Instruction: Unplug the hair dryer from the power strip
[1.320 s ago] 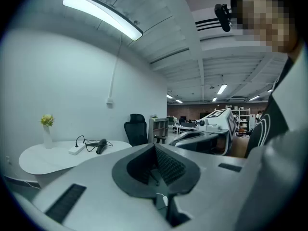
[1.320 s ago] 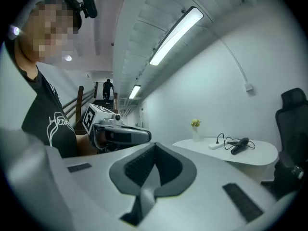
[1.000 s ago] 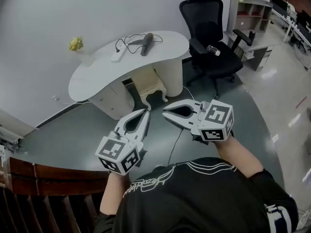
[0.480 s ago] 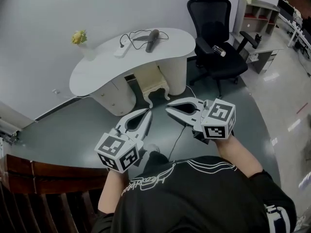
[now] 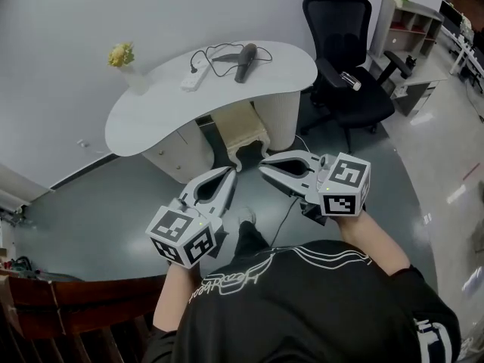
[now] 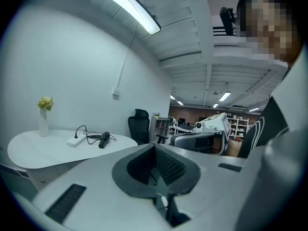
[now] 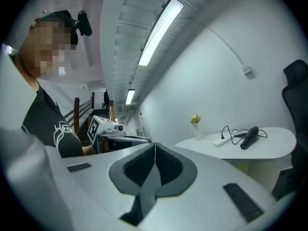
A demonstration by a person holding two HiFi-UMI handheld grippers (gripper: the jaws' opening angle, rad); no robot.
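**White desk at a distance, both tongs pressed together and empty**

Where the cord meets the power strip (image 5: 194, 78), the plug is too small to be made out in any view. The hands are hidden behind the marker cubes, and only bare forearms are seen below them. A black shirt is cut off by the lower edge of the head view.

The left gripper (image 5: 228, 173) and the right gripper (image 5: 264, 166) are held side by side at the centre of the head view, tips pointed towards the desk. Each pair of jaws is seen closed, pad against pad, with nothing pinched.

The hair dryer (image 5: 244, 53) is laid on the curved white desk (image 5: 151, 116) in the upper middle of the frame, just beside the power strip, with black cord looped between them. A vase of yellow flowers (image 5: 121, 56) is placed at the desk's left end. A black office chair (image 5: 344, 48) is seen at the upper right on a dark, glossy floor (image 5: 113, 206), with a shelf unit (image 5: 408, 17) behind it.
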